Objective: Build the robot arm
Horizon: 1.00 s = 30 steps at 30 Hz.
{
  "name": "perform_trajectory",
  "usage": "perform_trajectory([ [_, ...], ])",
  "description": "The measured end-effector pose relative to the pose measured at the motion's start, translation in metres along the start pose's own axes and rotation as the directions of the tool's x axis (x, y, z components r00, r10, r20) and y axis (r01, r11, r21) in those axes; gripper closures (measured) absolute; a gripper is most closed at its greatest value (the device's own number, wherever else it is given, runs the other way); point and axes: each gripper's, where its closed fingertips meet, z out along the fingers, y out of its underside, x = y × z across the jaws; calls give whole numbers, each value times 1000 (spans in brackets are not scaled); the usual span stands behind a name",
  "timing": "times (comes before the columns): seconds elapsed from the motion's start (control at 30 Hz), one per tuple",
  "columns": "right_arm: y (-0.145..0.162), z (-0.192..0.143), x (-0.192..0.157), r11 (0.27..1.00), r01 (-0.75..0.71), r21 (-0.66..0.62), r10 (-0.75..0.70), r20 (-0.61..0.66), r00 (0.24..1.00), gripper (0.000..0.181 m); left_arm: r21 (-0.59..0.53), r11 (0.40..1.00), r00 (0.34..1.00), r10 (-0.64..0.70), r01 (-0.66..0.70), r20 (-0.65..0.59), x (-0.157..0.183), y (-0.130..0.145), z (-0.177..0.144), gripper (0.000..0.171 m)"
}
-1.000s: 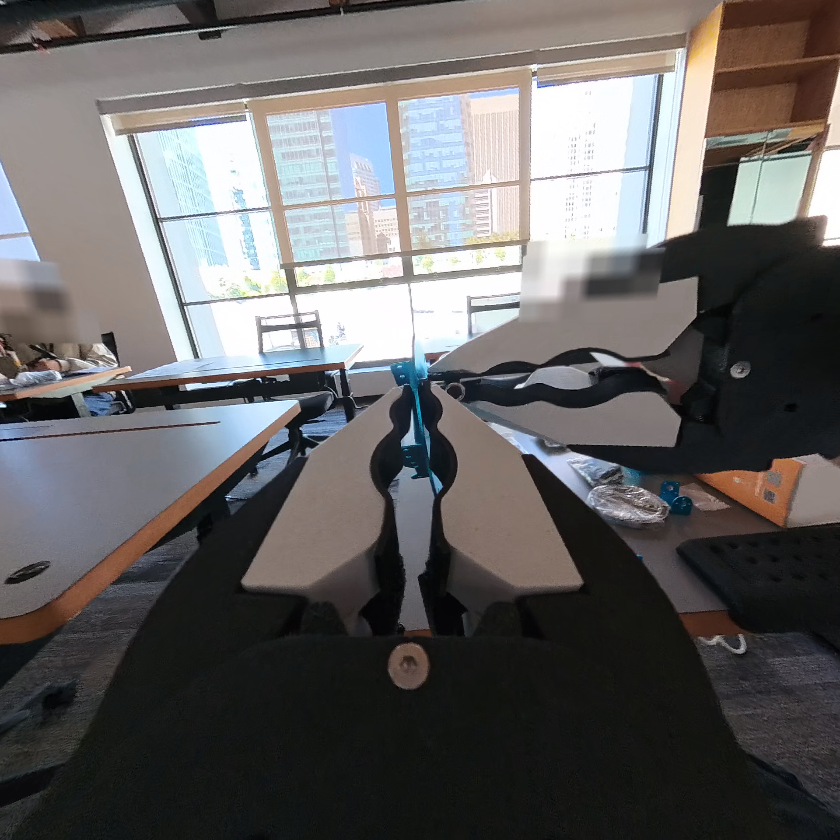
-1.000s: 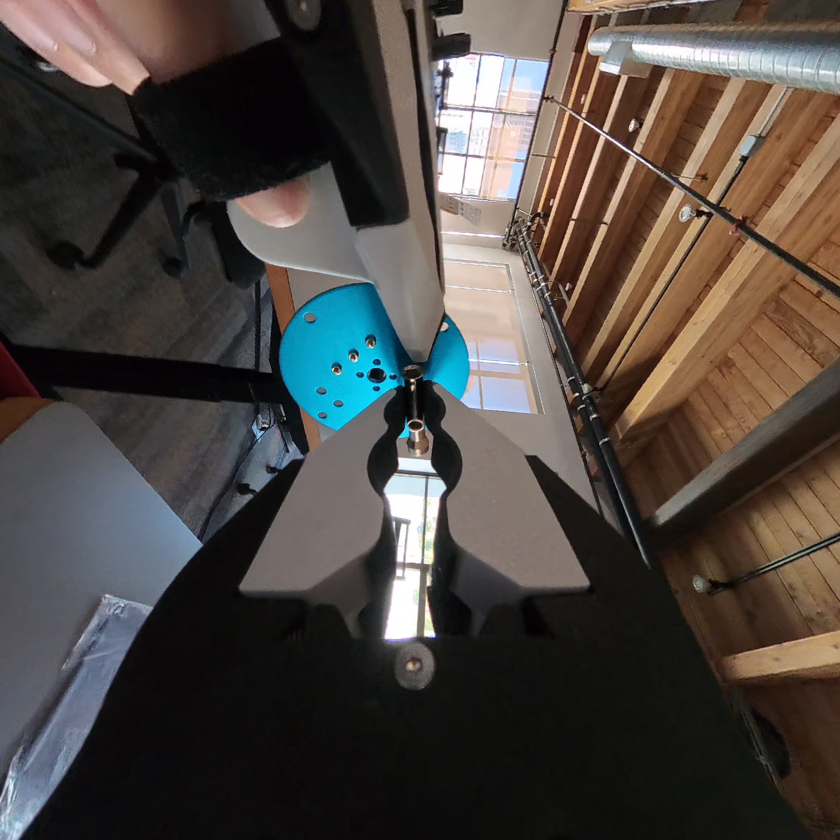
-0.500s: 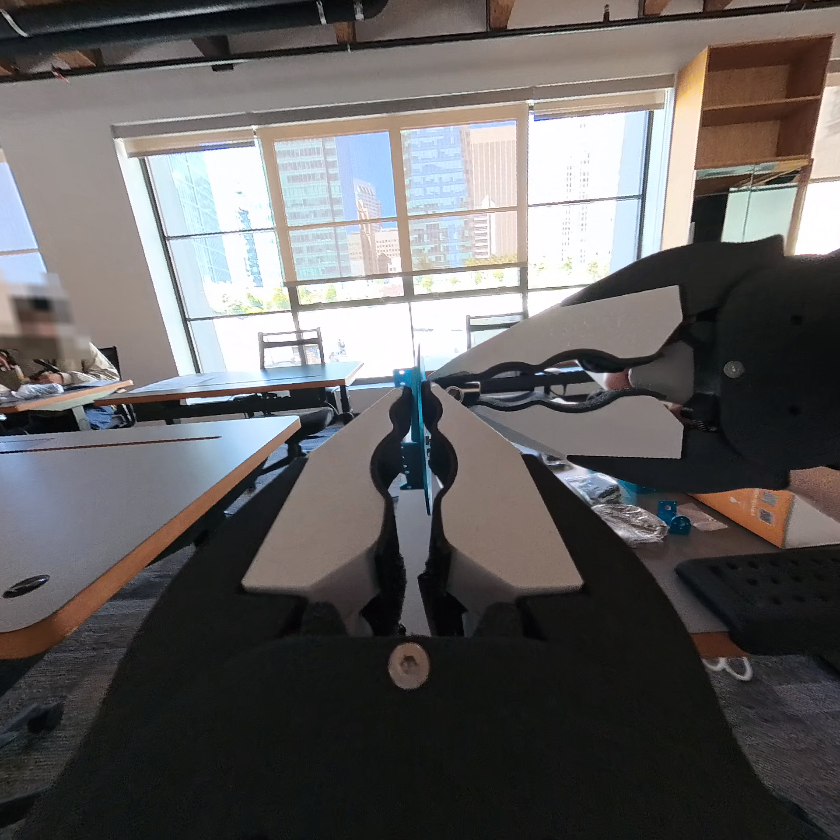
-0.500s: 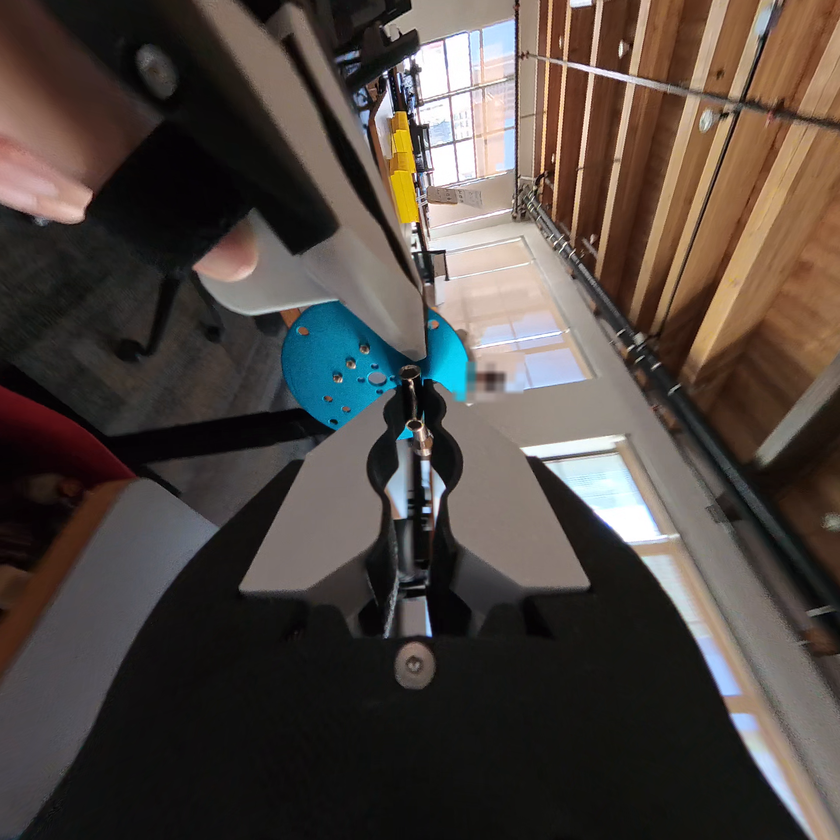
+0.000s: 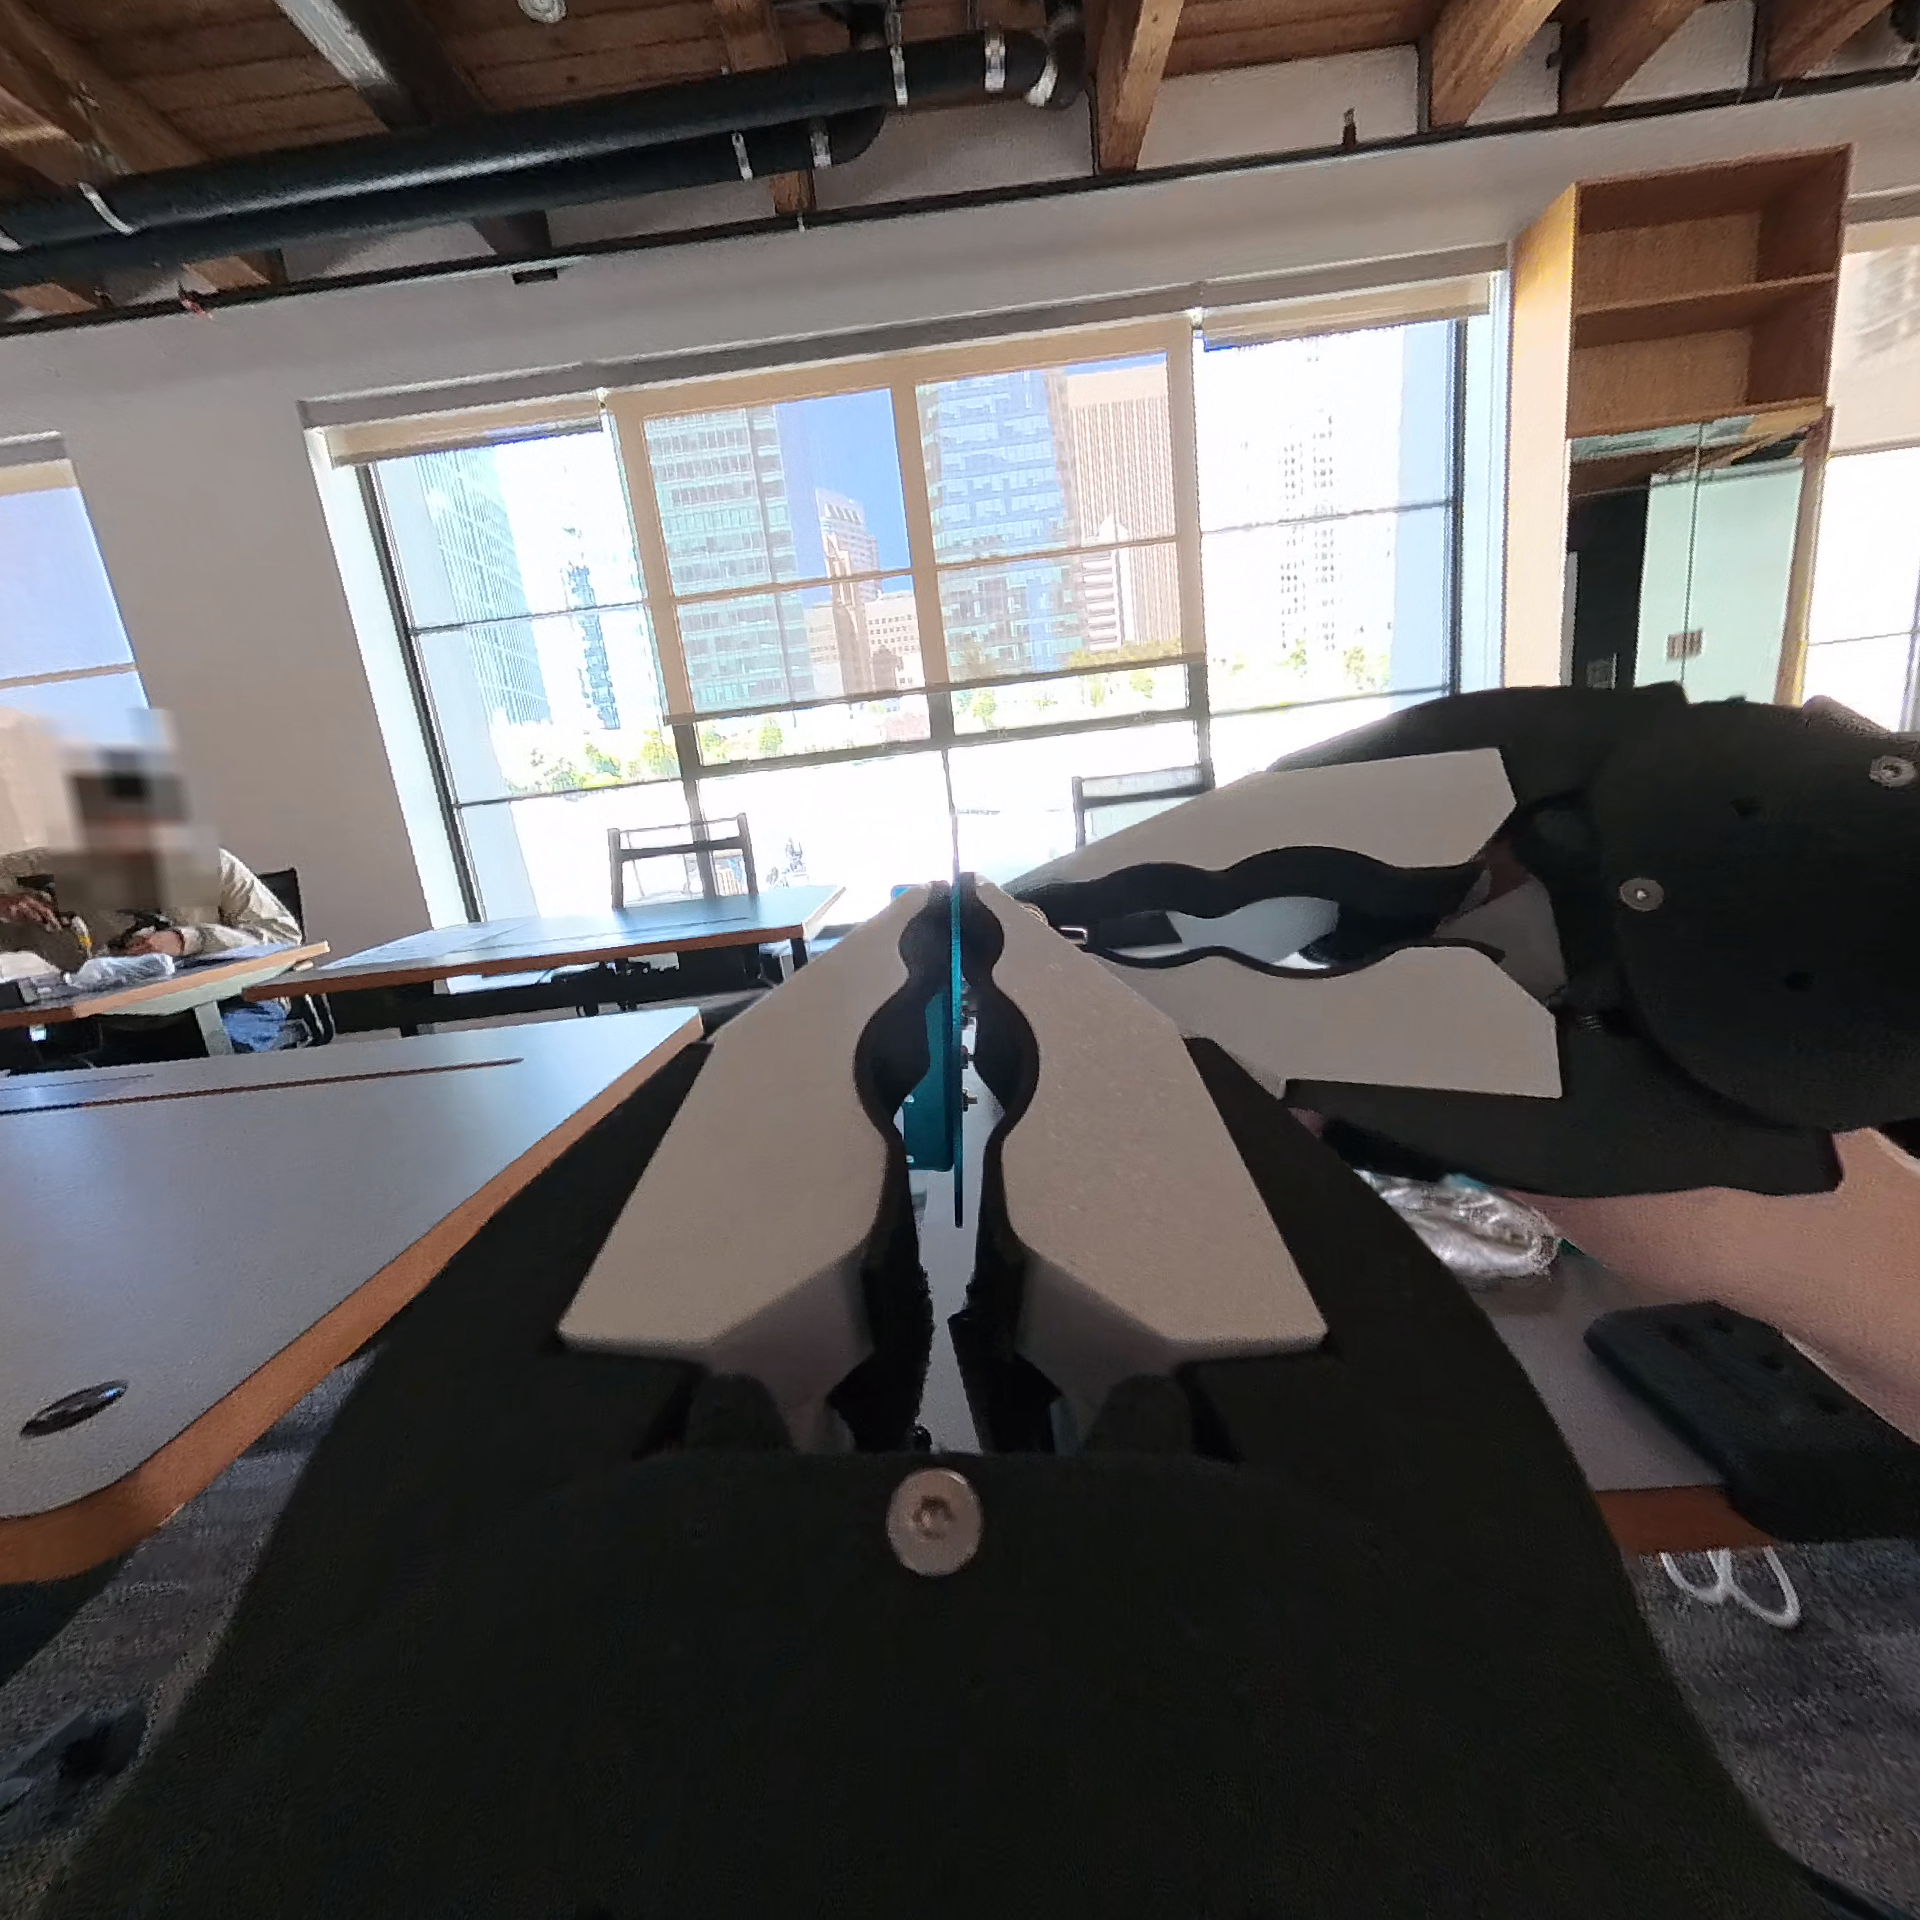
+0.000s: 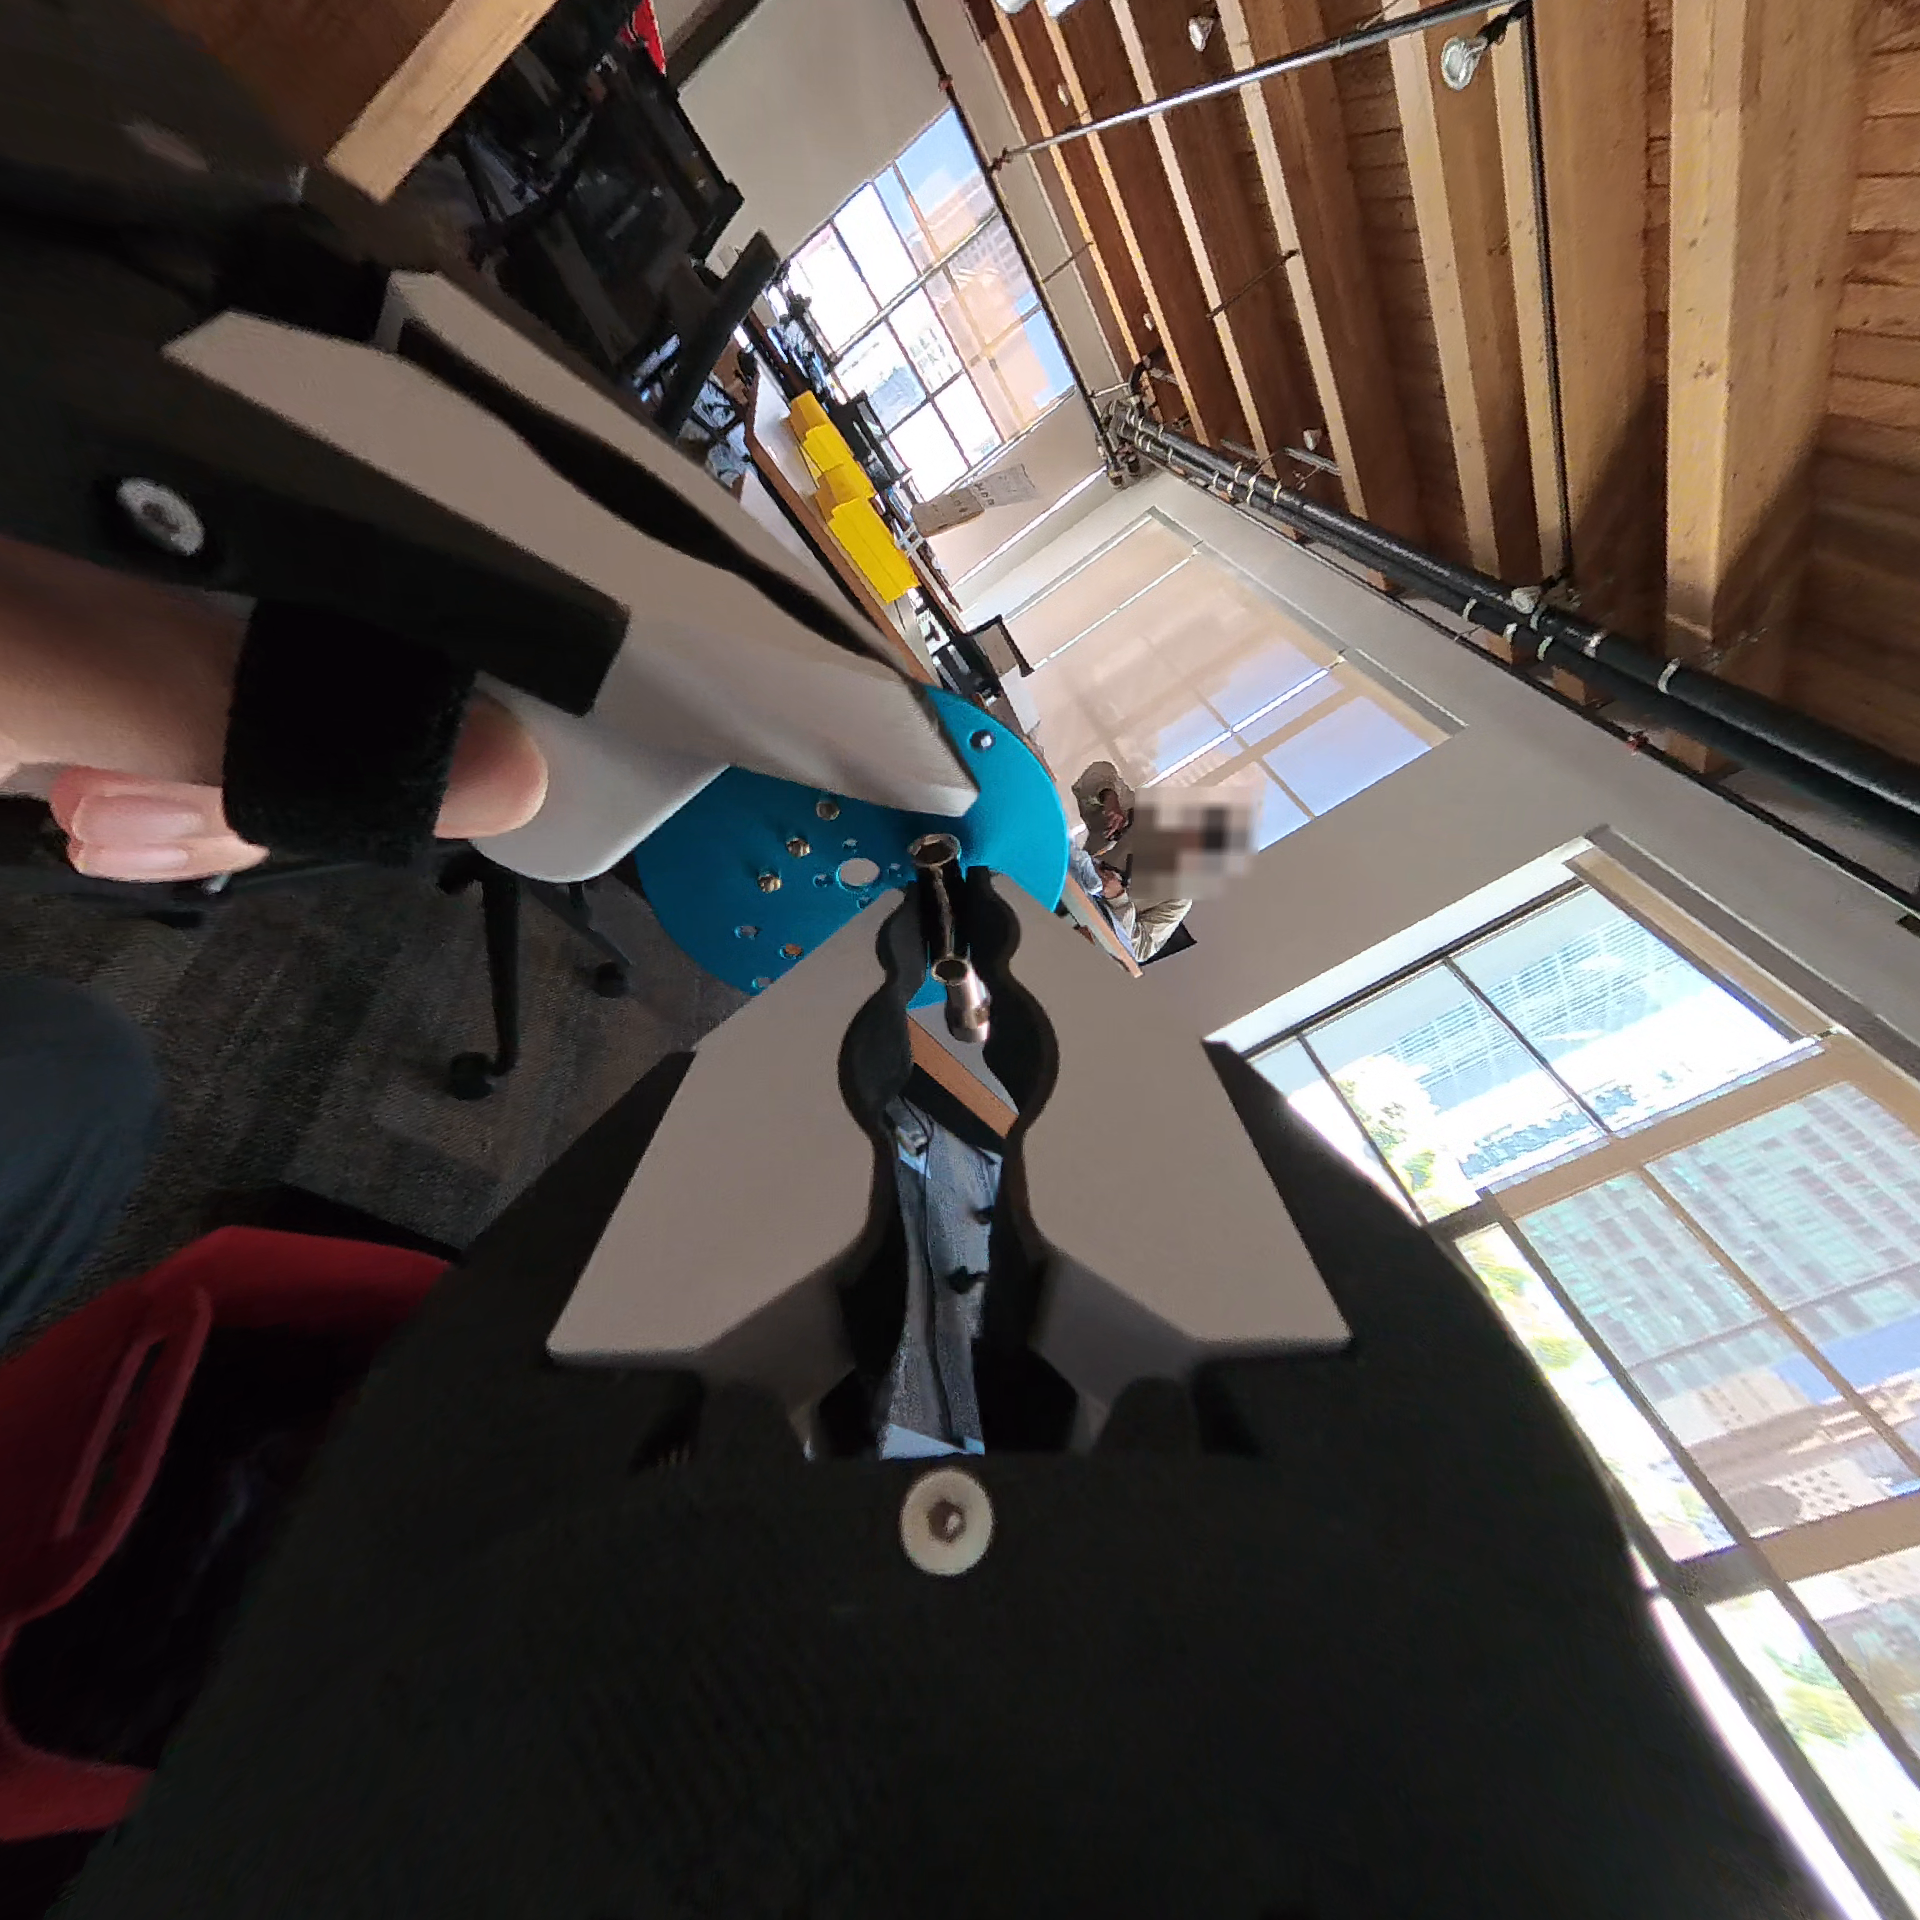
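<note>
- Now my left gripper (image 5: 954,914) stays clamped on the blue plate (image 6: 831,873), edge-on at twelve o'clock.
- My right gripper (image 6: 951,914), at three o'clock, has tilted, still pinching a small metal bolt (image 6: 951,961), seemingly touching the plate.

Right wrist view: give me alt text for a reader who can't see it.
The right claw is shut on a small metal socket tool, its tip at a hole in a blue perforated disc. The left claw grips that disc from the upper left; beyond are wooden ceiling beams and bright windows.
</note>
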Motion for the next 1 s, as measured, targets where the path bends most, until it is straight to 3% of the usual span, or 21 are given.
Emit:
perform_trajectory([
  [0.1,-1,-4,2,1000,-23,-11,22,-37,999,174,47,999,1000,-9,9,-1,3,-3,0,171],
  [0.17,1,-4,2,988,-151,-13,150,-38,988,174,72,997,1000,-13,13,0,4,-1,0,171],
  [0.3,9,-3,-3,894,-448,20,448,15,894,173,68,998,1000,-7,7,2,5,7,2,171],
  [0.4,11,-4,-4,821,-570,36,567,67,821,173,64,998,1000,-2,2,3,6,9,2,171],
  [0.47,10,-5,-3,860,-507,53,504,66,861,173,54,998,1000,-23,23,-7,6,8,3,171],
  [0.53,13,-4,-2,953,-302,25,302,4,953,173,33,998,999,-50,50,-14,6,10,5,171],
  [0.6,14,-4,-1,979,-205,-10,205,-40,978,174,42,997,998,-57,57,-13,5,10,5,171],
  [0.67,15,-3,-3,930,-367,-4,367,2,930,173,44,999,1000,-25,25,7,5,11,4,171],
  [0.73,17,-2,-6,823,-568,8,565,88,820,173,38,999,1000,1,-1,18,5,14,4,171],
  [0.8,19,-2,-8,764,-646,18,638,131,759,173,22,1000,1000,3,-3,9,5,17,5,171],
  [0.83,20,-2,-9,777,-629,24,621,132,773,172,13,1000,1000,3,-3,4,4,19,5,171],
  [0.93,21,-3,-8,923,-385,26,382,78,921,173,-4,1000,1000,-6,6,-7,4,20,5,171],
  [1.0,21,-4,-9,956,-293,0,292,51,955,174,3,1000,1000,-18,18,-9,5,20,4,171],
])
